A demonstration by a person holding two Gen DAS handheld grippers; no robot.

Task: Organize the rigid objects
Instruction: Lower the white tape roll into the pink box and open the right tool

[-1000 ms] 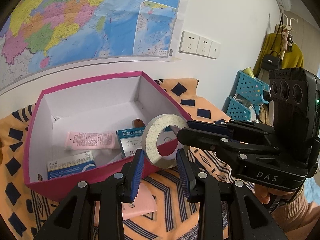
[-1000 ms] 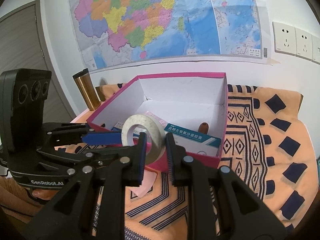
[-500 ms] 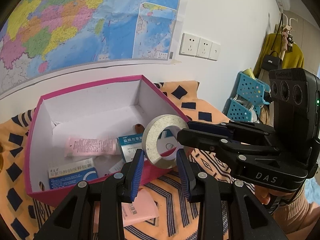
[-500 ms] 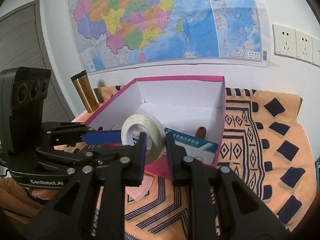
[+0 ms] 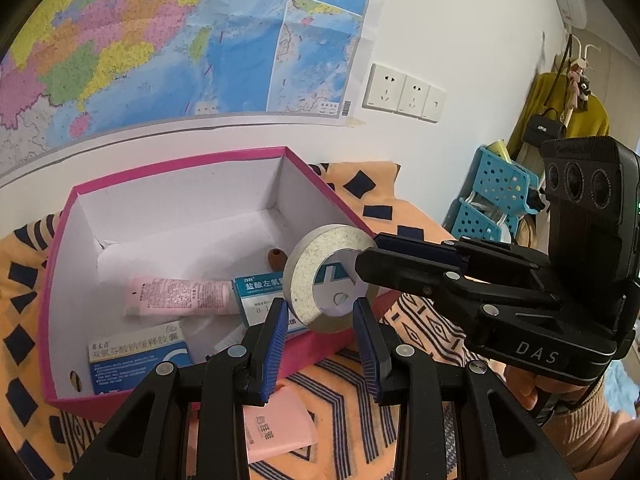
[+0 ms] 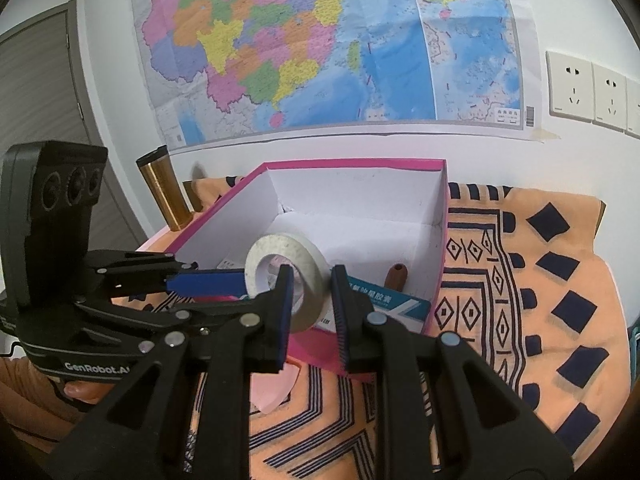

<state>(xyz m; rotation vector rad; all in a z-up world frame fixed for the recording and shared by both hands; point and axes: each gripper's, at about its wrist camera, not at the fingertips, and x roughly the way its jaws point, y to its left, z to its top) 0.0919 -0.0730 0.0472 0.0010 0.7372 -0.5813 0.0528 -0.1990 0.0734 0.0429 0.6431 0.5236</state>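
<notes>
The right gripper (image 6: 312, 276) is pinching the tape roll (image 6: 260, 256) by its wall. The ring is standing on edge between the jaws, hanging over the near wall of the pink box (image 6: 352, 165). The left gripper (image 5: 319, 304), jaws slightly parted (empty, seemingly), is sitting just short of it.

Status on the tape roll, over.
Right gripper shut on tape roll, above pink box near wall. Left gripper narrowly open at roll's edge, contact unclear. Box floor partly taken: medicine boxes, tube.

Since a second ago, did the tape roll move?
No. The tape roll still hangs over the pink box, above its near wall, in the right gripper.
</notes>
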